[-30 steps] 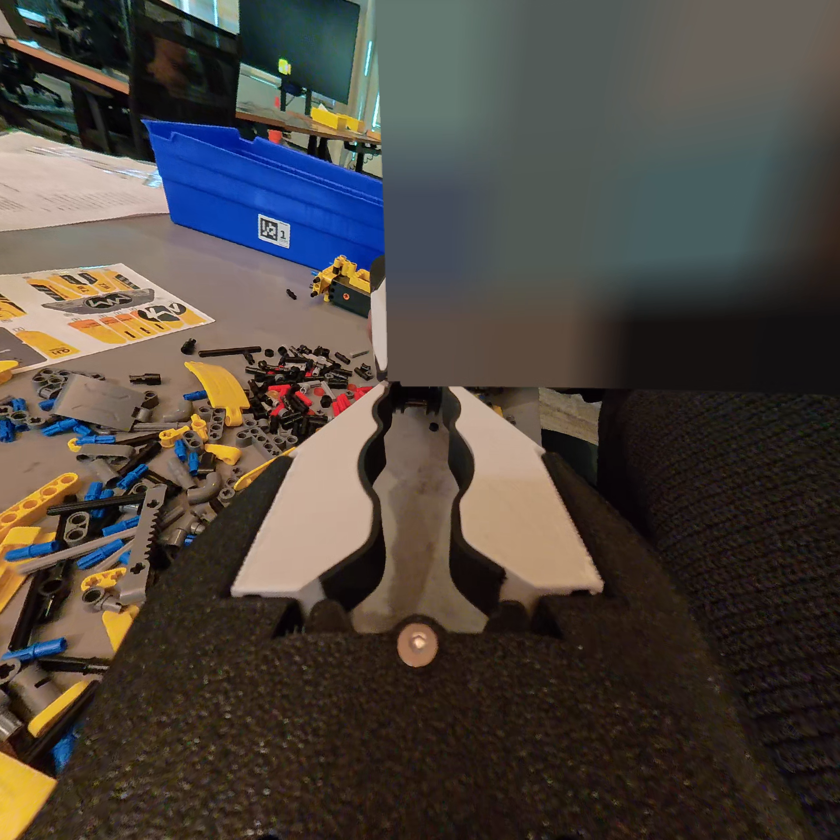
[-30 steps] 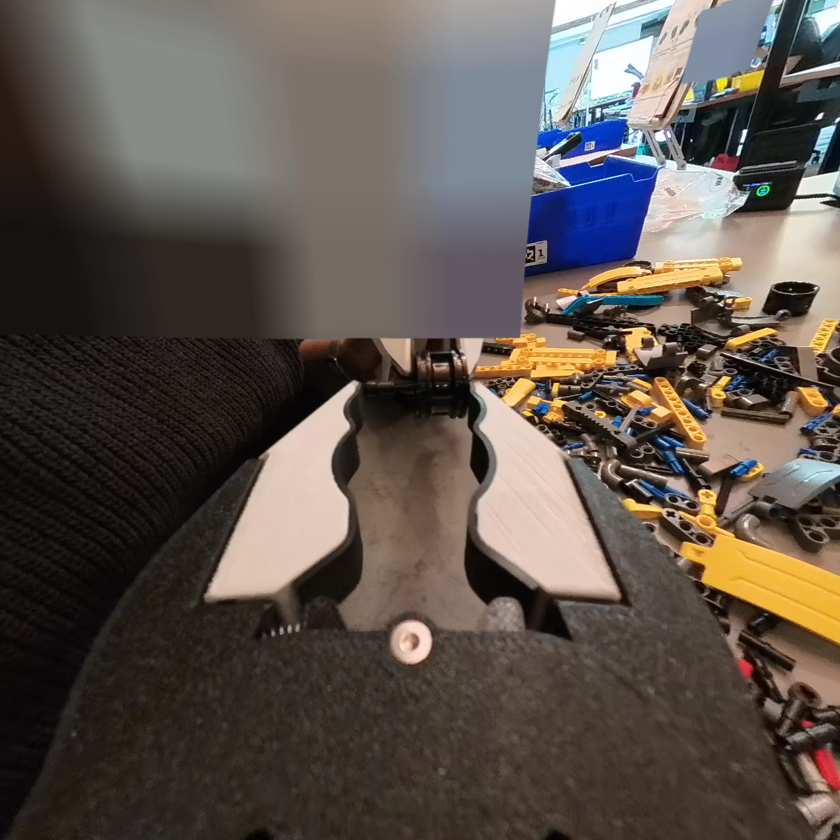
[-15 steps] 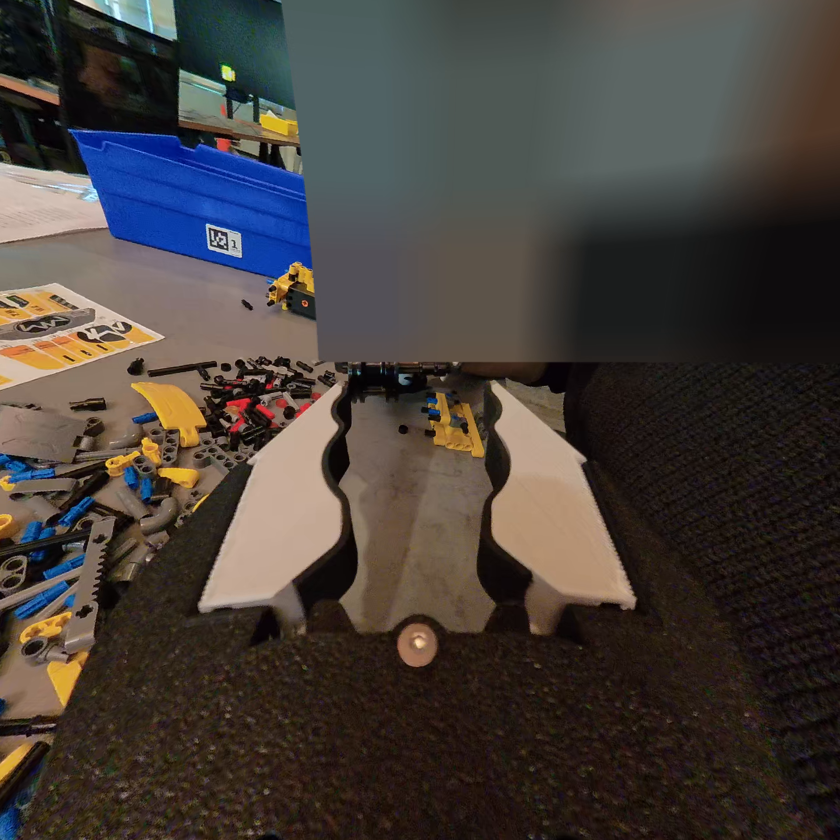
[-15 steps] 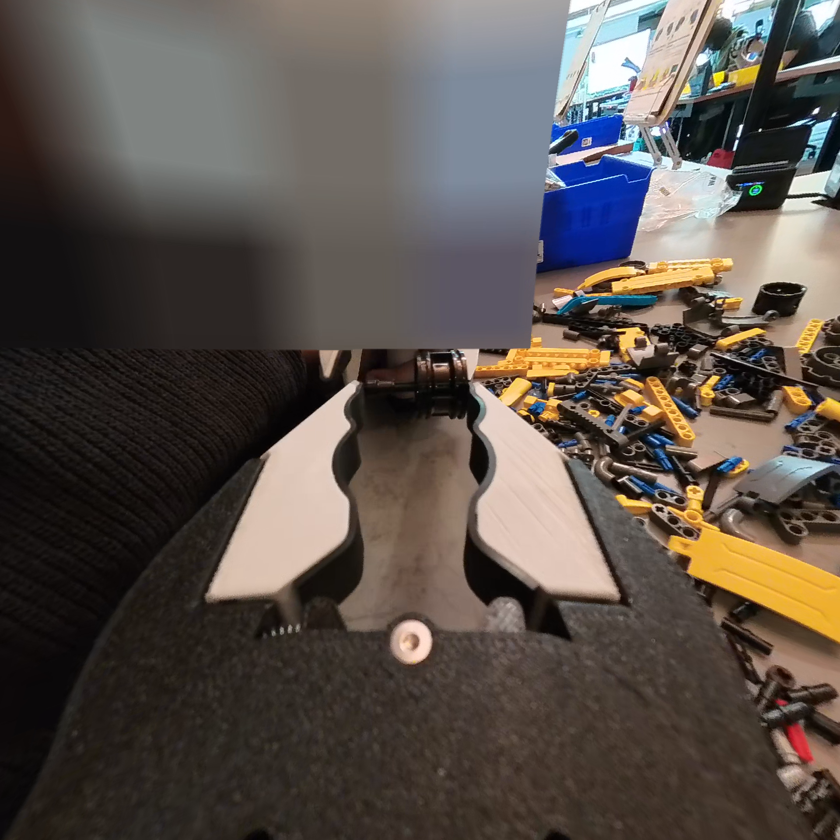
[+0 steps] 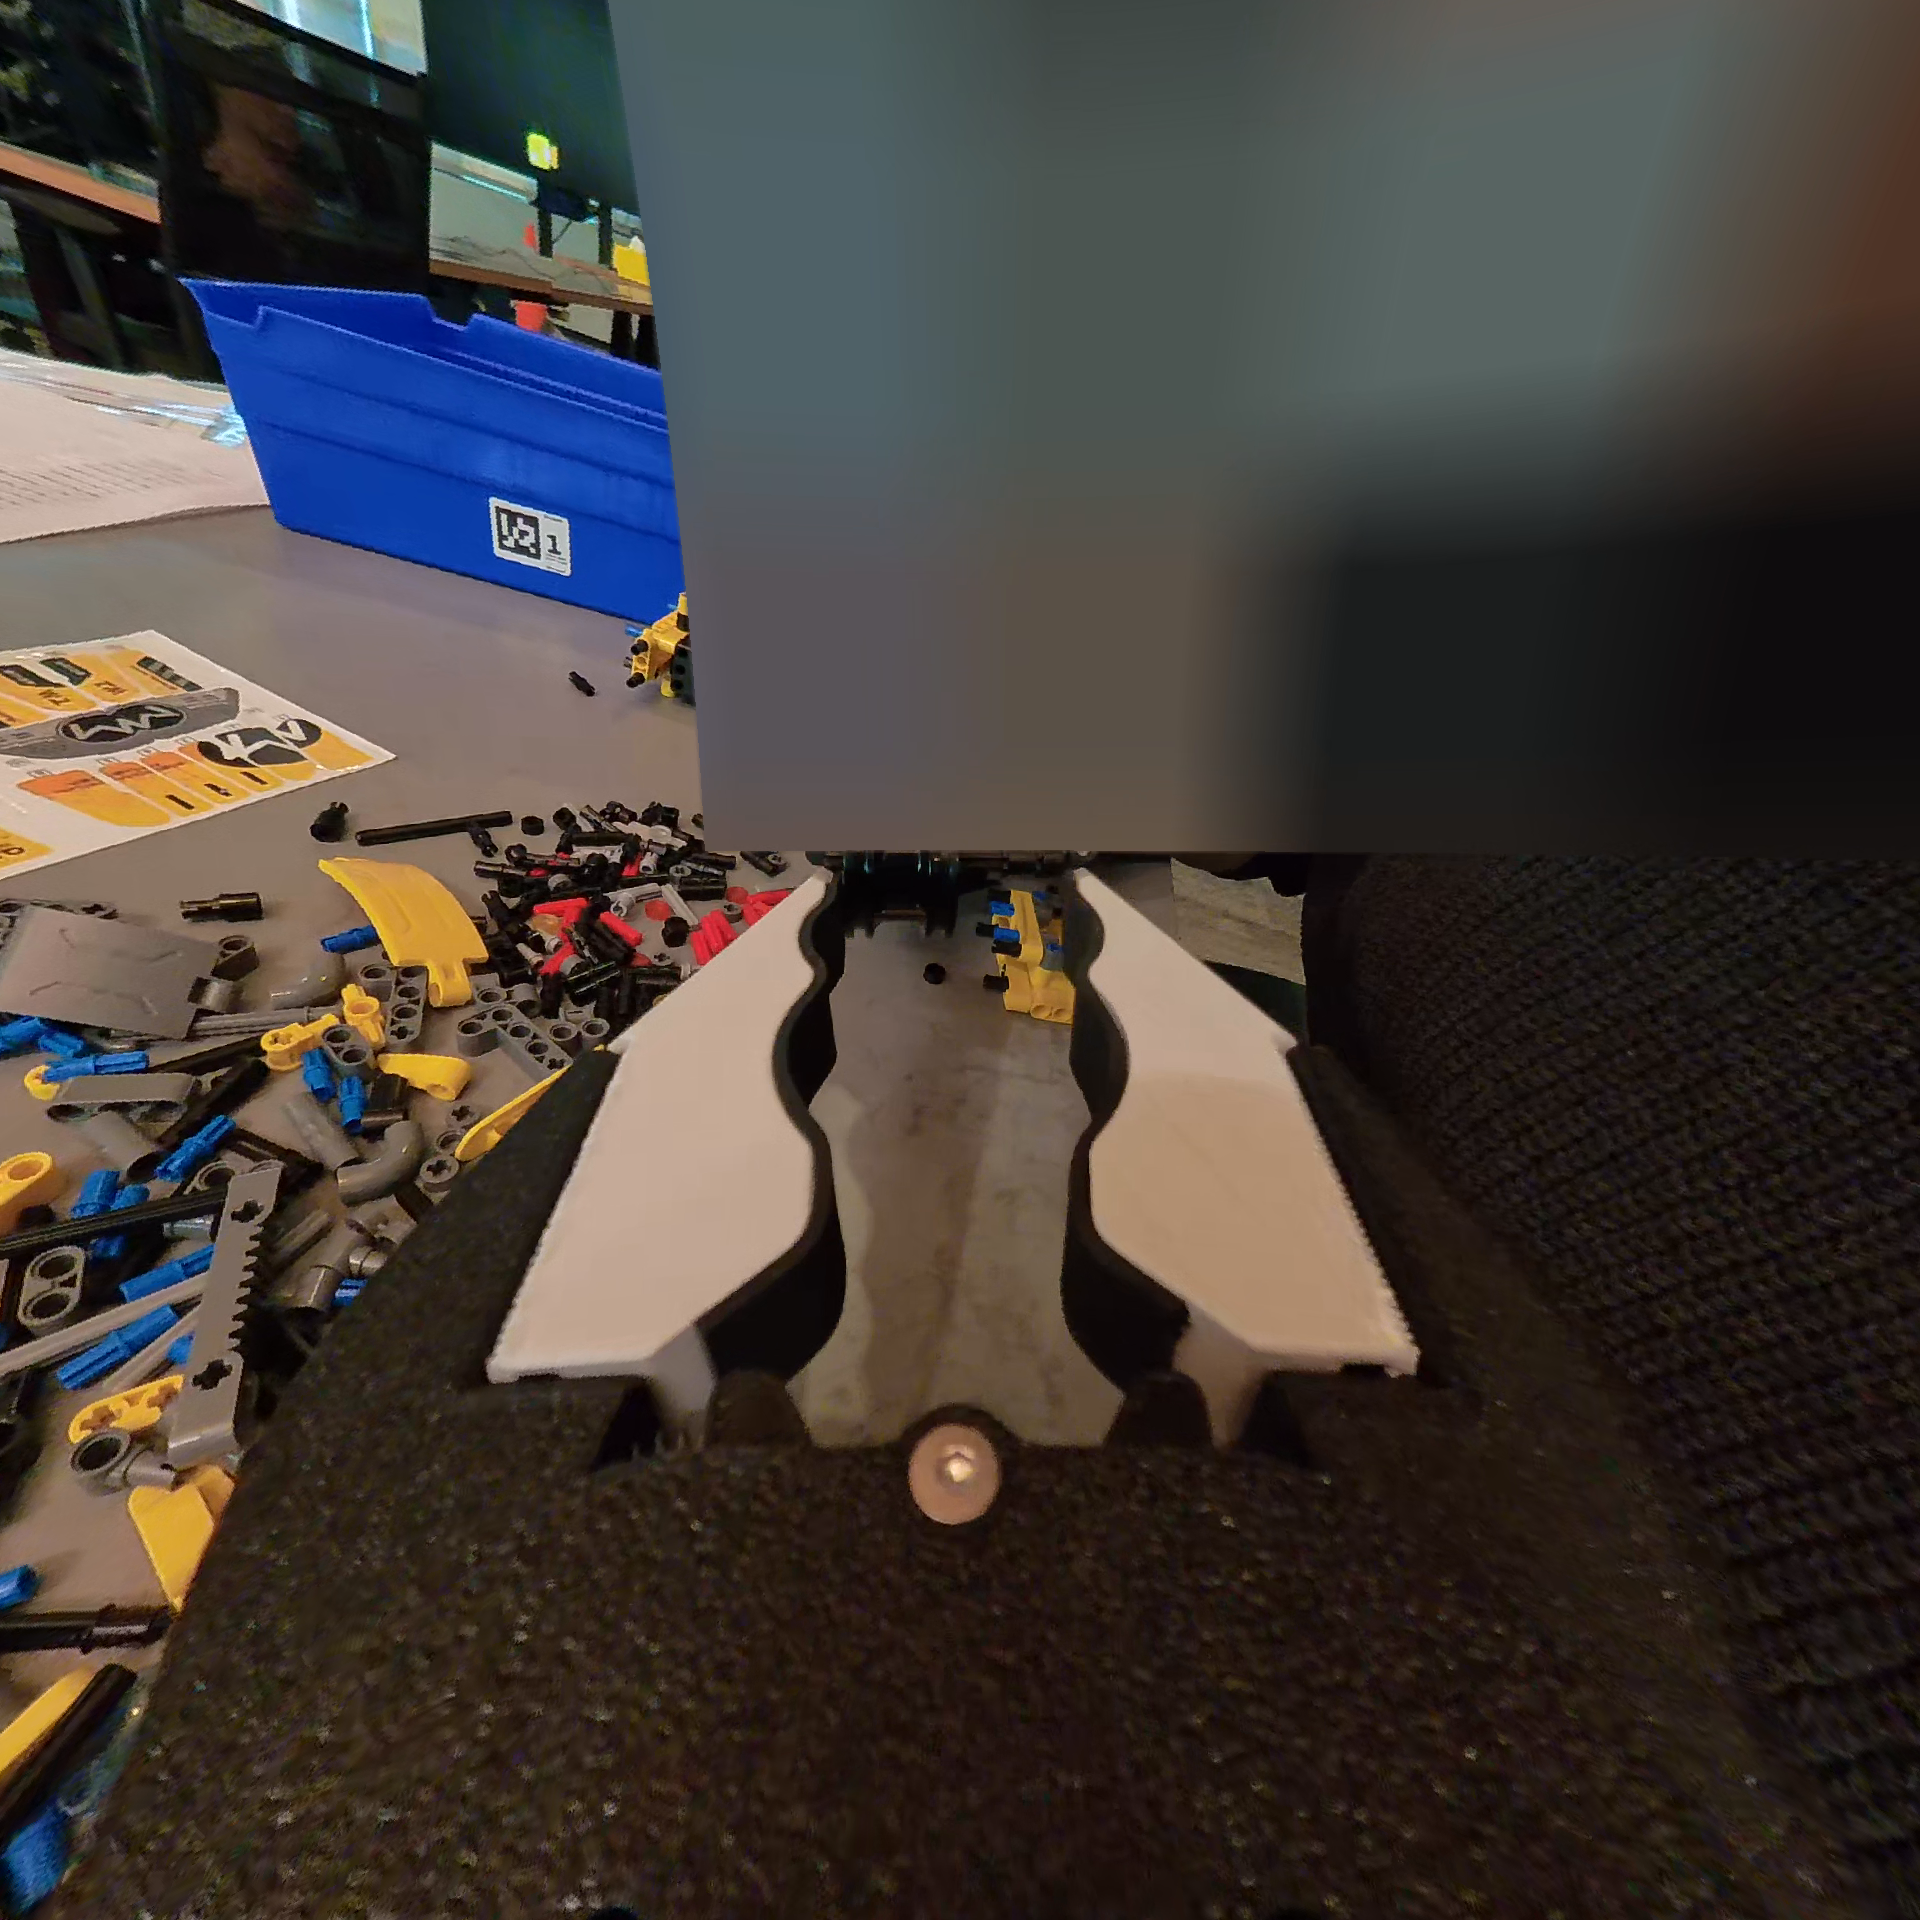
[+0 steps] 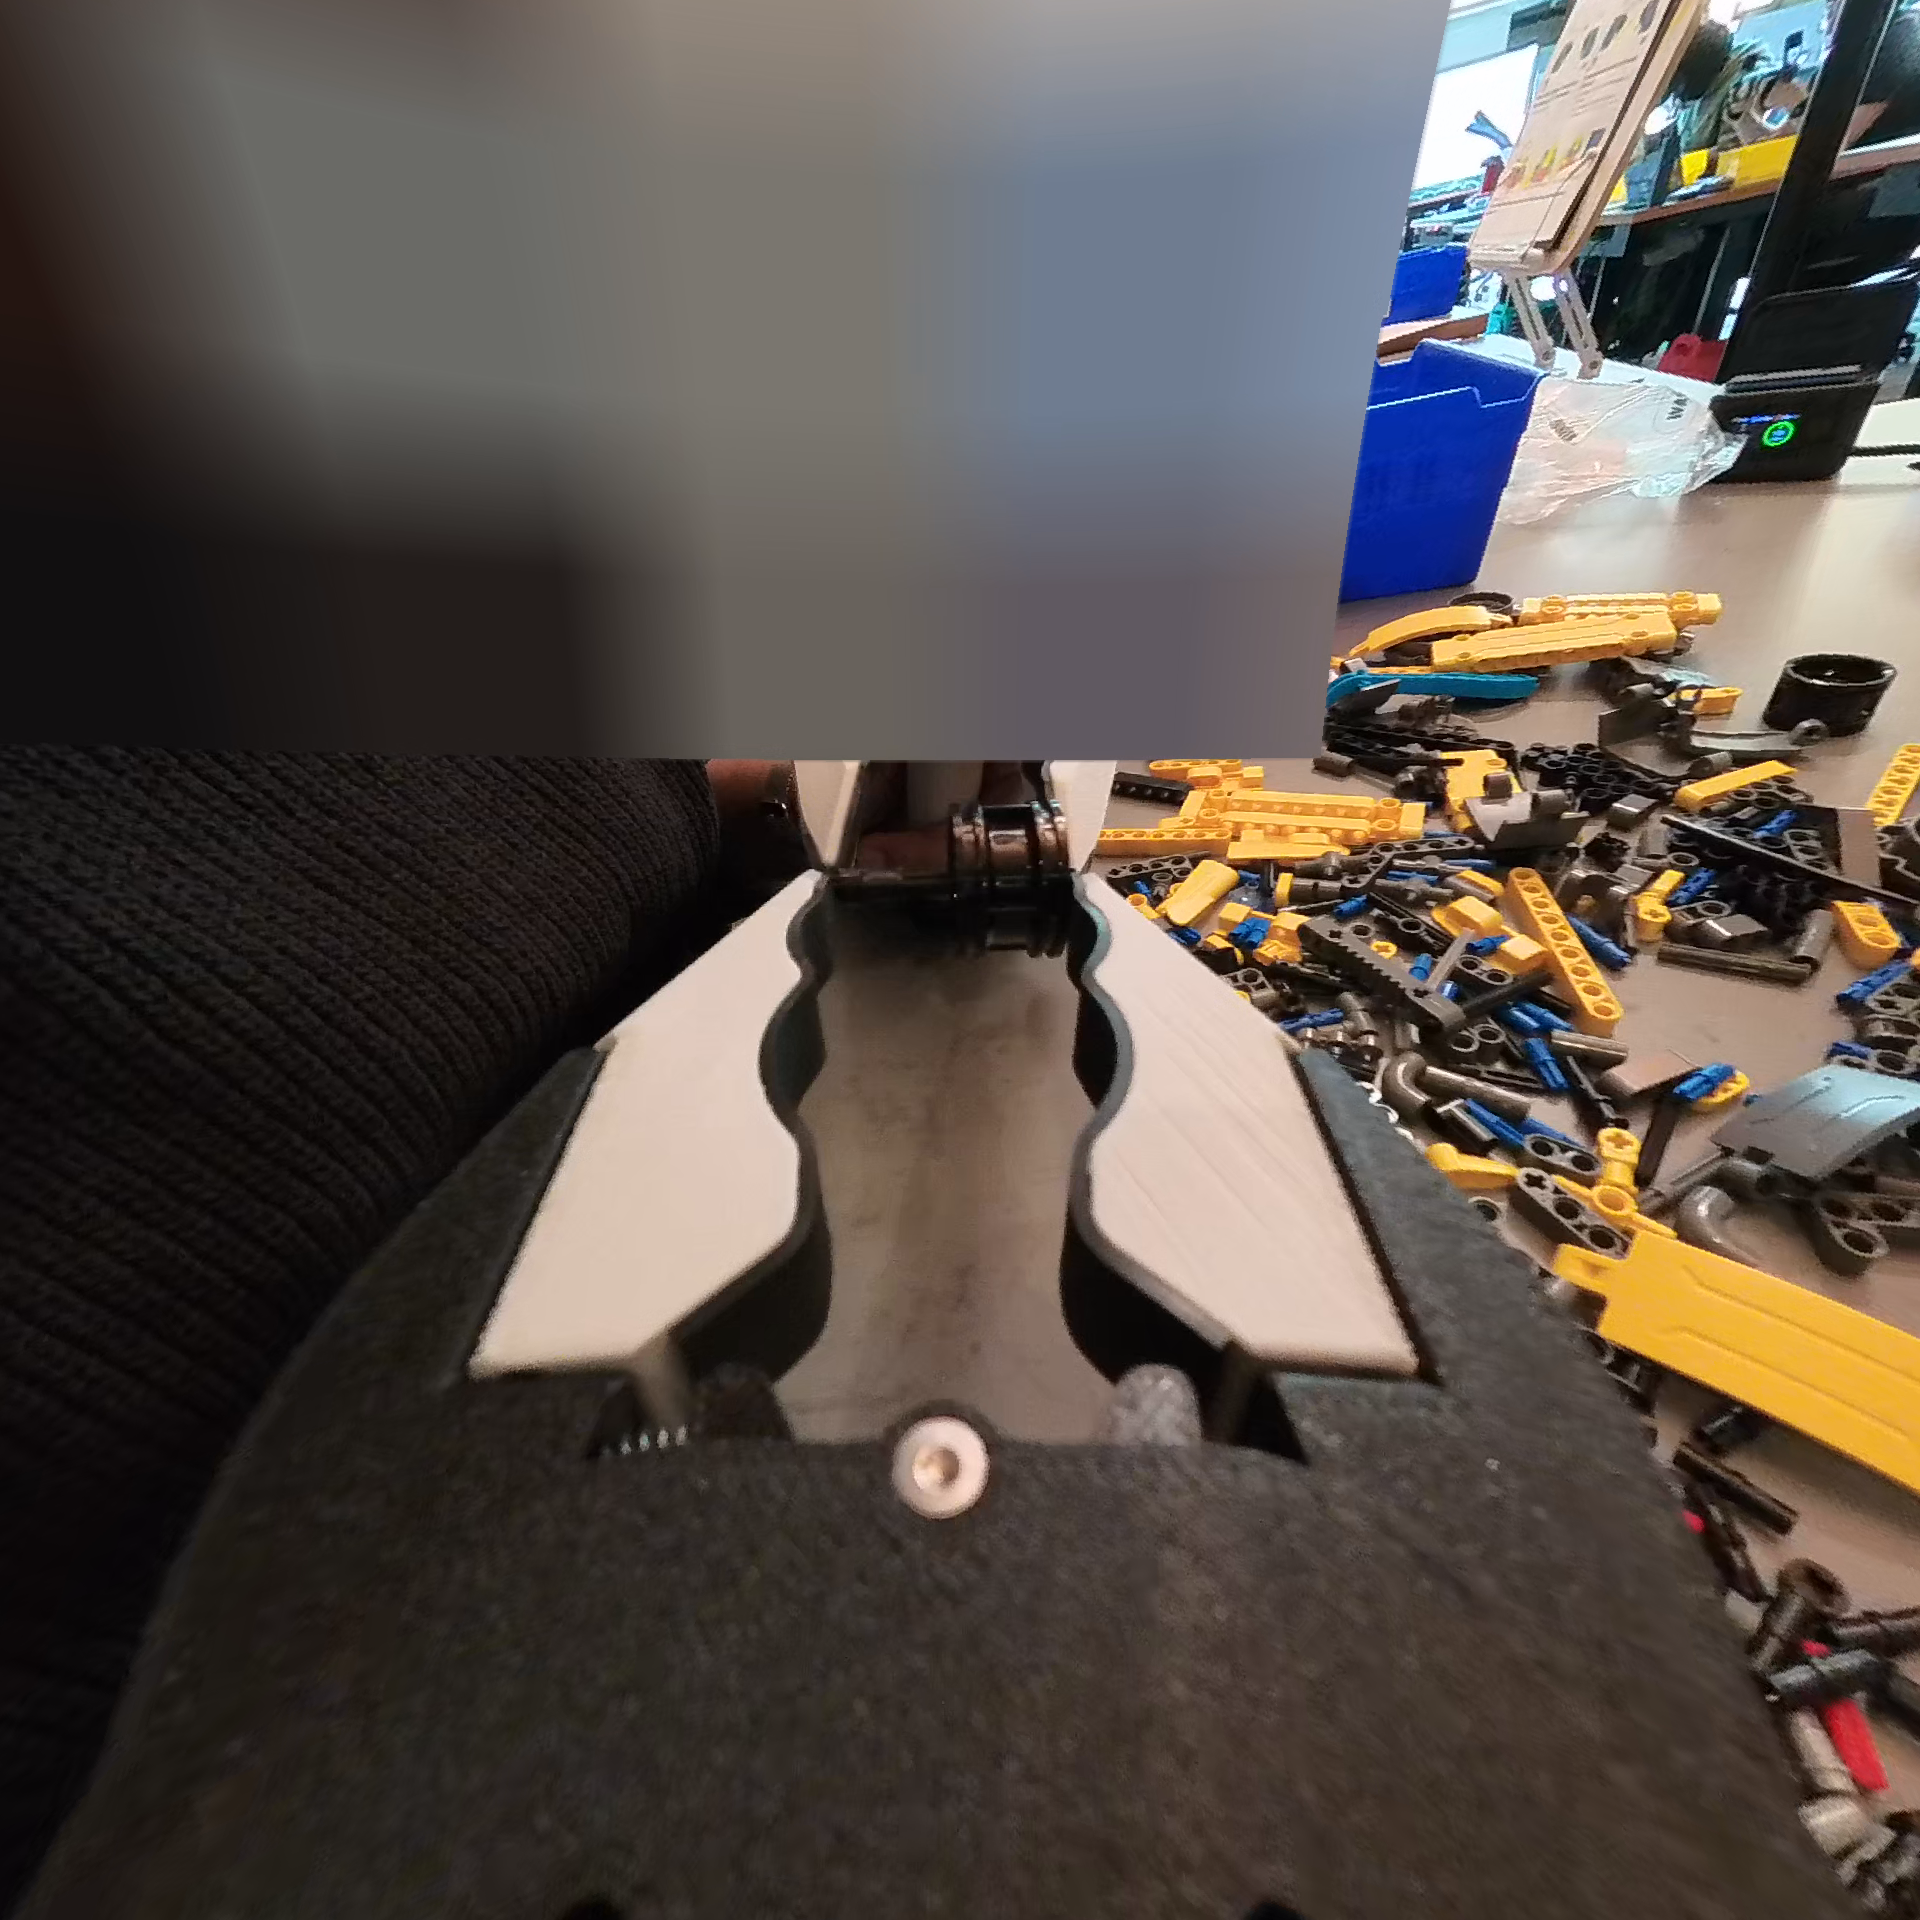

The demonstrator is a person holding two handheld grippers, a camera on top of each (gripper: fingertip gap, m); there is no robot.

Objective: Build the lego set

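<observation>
My right gripper point(image 6: 951, 883) fingers pinched on small black part; my left gripper point(image 5: 951, 883) fingers spread apart, facing right gripper.

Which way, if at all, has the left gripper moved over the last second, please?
Yes: the left gripper swung right; the blue bin sits farther left in view.

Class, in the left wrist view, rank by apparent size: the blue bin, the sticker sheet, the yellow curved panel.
1. blue bin, though partly hidden
2. sticker sheet, cut off at the edge
3. yellow curved panel

Nearness to the camera may skew this.
</observation>
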